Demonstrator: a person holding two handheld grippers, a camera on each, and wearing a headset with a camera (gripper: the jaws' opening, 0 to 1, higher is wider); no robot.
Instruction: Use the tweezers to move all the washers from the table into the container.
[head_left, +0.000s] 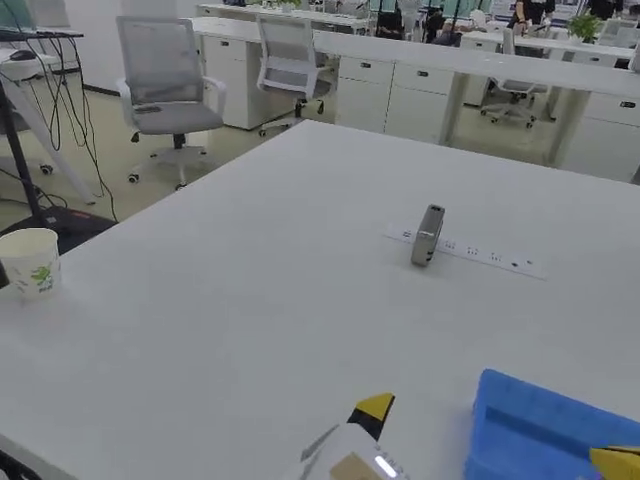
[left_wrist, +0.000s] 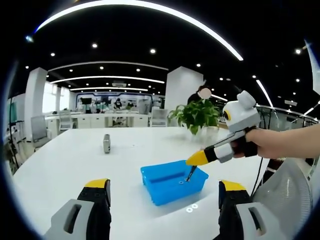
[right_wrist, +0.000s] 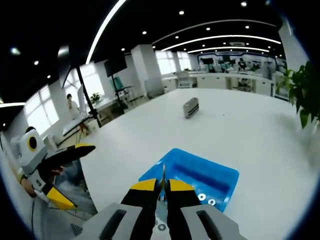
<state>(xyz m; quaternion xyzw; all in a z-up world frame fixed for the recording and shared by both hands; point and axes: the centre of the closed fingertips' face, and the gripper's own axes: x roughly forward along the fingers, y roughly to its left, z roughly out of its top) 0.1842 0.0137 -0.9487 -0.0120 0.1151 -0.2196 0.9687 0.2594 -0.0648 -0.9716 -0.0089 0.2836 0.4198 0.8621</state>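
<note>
Ahead of the right claw (right_wrist: 161, 185), black-jawed with yellow tips, sits a blue container (right_wrist: 200, 175); the left claw (left_wrist: 164, 185) wears the same colours. The surface (head_left: 250, 300) is white; the paper cup (head_left: 30, 262), white with green print.

Open office: white desks (head_left: 452, 58), mesh chairs (head_left: 165, 78).

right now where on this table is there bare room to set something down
Widest bare patch: the table between the paper cup at its edge and the grey block. The stretch beyond the block is bare too. Crowded around the blue container: the right gripper holds the tweezers over it, and loose washers lie beside it.
</note>
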